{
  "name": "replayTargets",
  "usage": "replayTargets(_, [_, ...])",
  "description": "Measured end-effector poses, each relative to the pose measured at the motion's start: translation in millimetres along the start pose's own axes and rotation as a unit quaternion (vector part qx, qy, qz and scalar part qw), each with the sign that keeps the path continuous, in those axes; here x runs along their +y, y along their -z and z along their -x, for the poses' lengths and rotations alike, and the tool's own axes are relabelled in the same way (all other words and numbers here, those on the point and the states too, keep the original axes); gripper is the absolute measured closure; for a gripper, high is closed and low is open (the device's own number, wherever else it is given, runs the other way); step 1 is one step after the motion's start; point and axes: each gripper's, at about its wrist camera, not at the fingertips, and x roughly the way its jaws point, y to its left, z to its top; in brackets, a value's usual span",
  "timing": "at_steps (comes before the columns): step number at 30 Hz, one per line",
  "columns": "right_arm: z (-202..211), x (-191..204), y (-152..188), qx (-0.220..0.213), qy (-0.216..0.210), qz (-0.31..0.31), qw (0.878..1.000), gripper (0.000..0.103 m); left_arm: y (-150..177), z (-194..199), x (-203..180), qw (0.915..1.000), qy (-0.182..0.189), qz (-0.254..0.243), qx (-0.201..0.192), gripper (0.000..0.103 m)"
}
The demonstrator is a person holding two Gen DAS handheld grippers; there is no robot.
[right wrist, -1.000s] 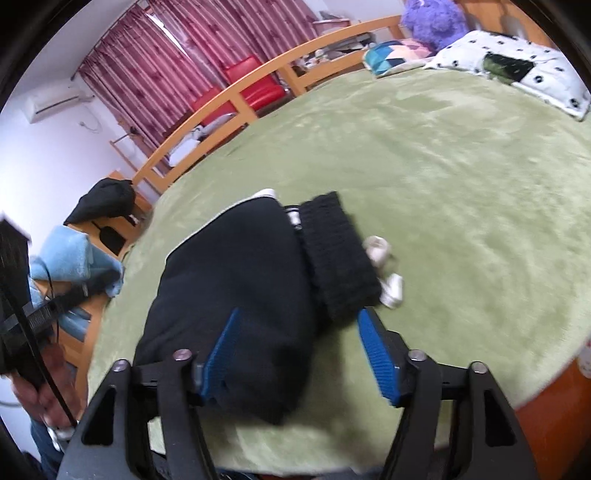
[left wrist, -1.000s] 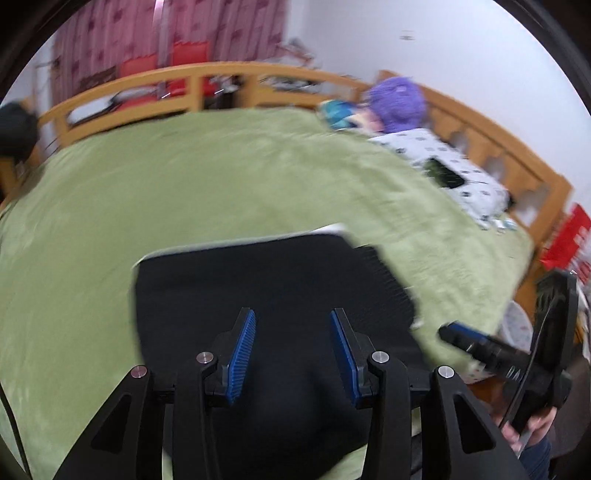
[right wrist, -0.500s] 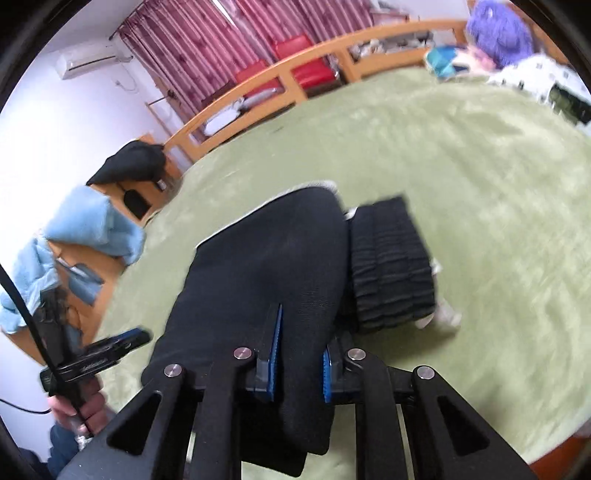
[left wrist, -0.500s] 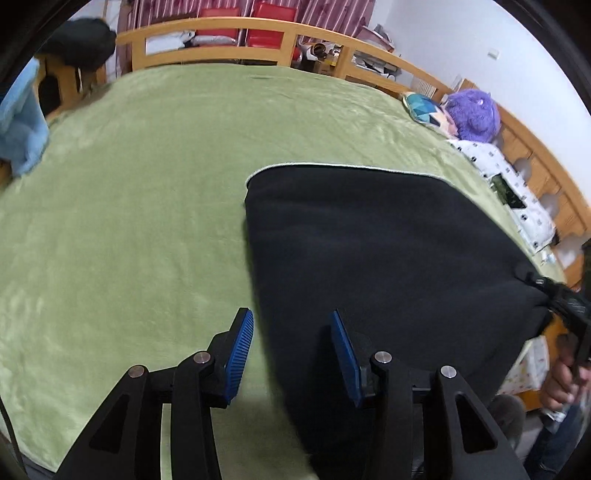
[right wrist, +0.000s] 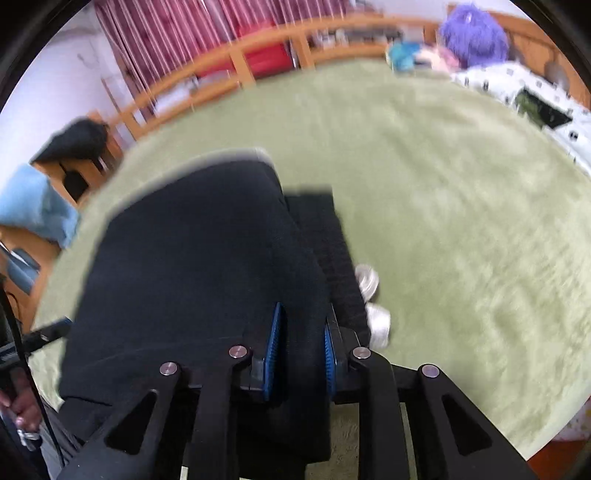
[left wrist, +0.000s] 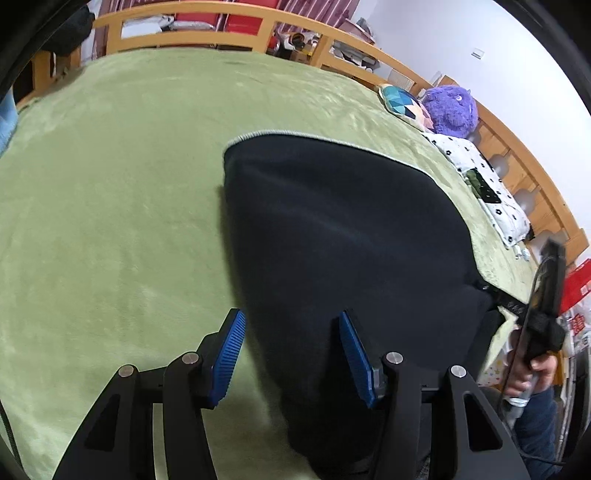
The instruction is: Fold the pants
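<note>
Black pants [left wrist: 332, 229] lie folded on the green blanket [left wrist: 110, 184]. My left gripper [left wrist: 290, 317] hangs low over their left edge. Its jaws are opening: one pad is over the blanket, the other over the black cloth, and neither presses. In the right wrist view the pants [right wrist: 192, 258] show a ribbed black band [right wrist: 328, 251] on their right side, with white cord ends [right wrist: 373, 295] beside it. My right gripper [right wrist: 303, 314] has a fold of the black cloth filling the narrow gap between its pads, and its jaws are starting to open. A hand [left wrist: 535, 373] holds that gripper at the pants' right corner.
A wooden bed rail [left wrist: 221, 26] runs around the far side. A purple plush toy [left wrist: 450, 110], a patterned cushion [left wrist: 402, 103] and a white spotted pillow [left wrist: 491, 192] lie at the far right. A blue cloth [right wrist: 33, 203] and a dark bundle [right wrist: 77, 136] sit beyond the bed's left edge.
The right gripper went from wide open astride the pants to closed on a fold of them. The left gripper dropped to the pants' left edge and its jaws widened.
</note>
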Motion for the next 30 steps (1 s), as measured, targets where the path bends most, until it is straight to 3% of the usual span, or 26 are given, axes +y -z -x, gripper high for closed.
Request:
replayTargets(3, [8, -3, 1, 0.003, 0.002, 0.007, 1.000, 0.070, 9, -9, 0, 0.9996, 0.022, 0.009, 0.012, 0.044])
replayTargets(5, [16, -10, -2, 0.005, 0.005, -0.012, 1.000, 0.068, 13, -17, 2, 0.9992, 0.025, 0.015, 0.027, 0.042])
replayTargets(7, [28, -15, -2, -0.022, 0.008, -0.028, 0.999, 0.062, 17, -22, 5, 0.9981, 0.038, 0.029, 0.038, 0.041])
replayTargets(9, [31, -18, -3, -0.022, 0.013, -0.030, 0.999, 0.059, 13, -17, 9, 0.9971, 0.052, 0.033, 0.044, 0.042])
replayTargets(12, [32, -16, -13, -0.029, 0.007, -0.025, 0.999, 0.059, 1, -7, 9, 0.9992, 0.033, 0.020, 0.012, 0.042])
replayTargets(16, [27, -4, -35, -0.057, -0.020, -0.016, 0.998, 0.057, -17, -2, 9, 0.9999, 0.016, 0.006, -0.002, 0.042])
replayTargets(18, [13, 1, -49, -0.051, -0.032, -0.004, 0.998, 0.044, -25, -2, 9, 0.9998, 0.018, 0.006, -0.007, 0.042])
replayTargets(19, [1, 4, -55, -0.039, -0.035, 0.001, 0.999, 0.044, -28, -4, 10, 0.9998, 0.016, 0.007, -0.006, 0.042])
replayTargets(20, [-12, 6, -61, -0.021, -0.035, 0.003, 0.999, 0.047, -30, -5, 11, 0.9999, 0.013, 0.007, -0.005, 0.042])
replayTargets(21, [-26, 7, -66, -0.004, -0.040, 0.001, 0.999, 0.075, -33, -7, 11, 0.9999, 0.009, 0.007, -0.006, 0.042])
replayTargets(22, [-32, 10, -67, 0.001, -0.065, 0.004, 0.998, 0.092, -34, -8, 11, 0.9999, 0.008, 0.006, -0.006, 0.042])
replayTargets(24, [-20, 17, -72, -0.031, -0.082, 0.020, 0.996, 0.093, -36, -7, 13, 0.9999, 0.007, 0.005, -0.009, 0.042])
replayTargets(26, [5, 11, -73, -0.086, -0.104, -0.003, 0.991, 0.094, -37, -5, 14, 0.9997, 0.011, 0.005, -0.019, 0.042])
replayTargets(27, [12, 6, -74, -0.094, -0.102, -0.010, 0.990, 0.094, -38, -4, 14, 0.9996, 0.016, 0.006, -0.022, 0.042])
replayTargets(30, [-10, -17, -73, -0.057, -0.064, -0.039, 0.996, 0.090, -44, -14, 11, 0.9992, 0.035, 0.009, -0.015, 0.042])
